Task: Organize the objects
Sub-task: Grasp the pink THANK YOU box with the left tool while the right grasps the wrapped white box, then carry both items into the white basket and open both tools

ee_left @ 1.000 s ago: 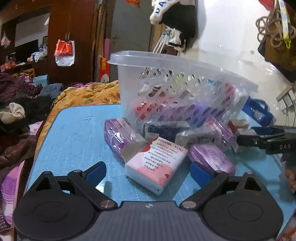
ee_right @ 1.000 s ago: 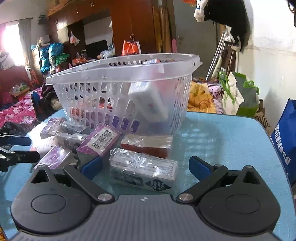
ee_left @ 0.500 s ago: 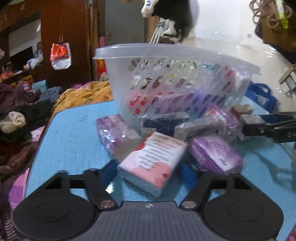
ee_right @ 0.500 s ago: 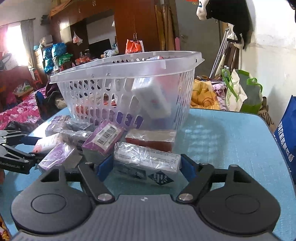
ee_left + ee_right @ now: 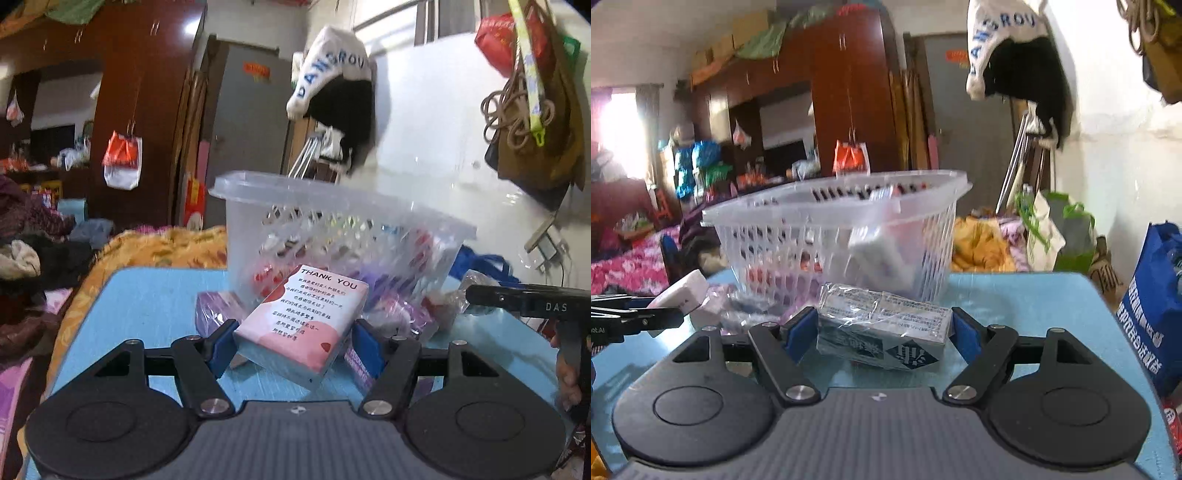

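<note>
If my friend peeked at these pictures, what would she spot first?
Probably the pink and white THANK YOU pack, tilted up off the blue table, clamped in the left gripper. Then the clear-wrapped box held in the right gripper. Behind both stands a see-through plastic basket with packets inside.

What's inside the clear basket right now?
Through the basket wall, a white packet leans inside, with red and purple packets lower down. The blurred lattice hides how many.
</note>
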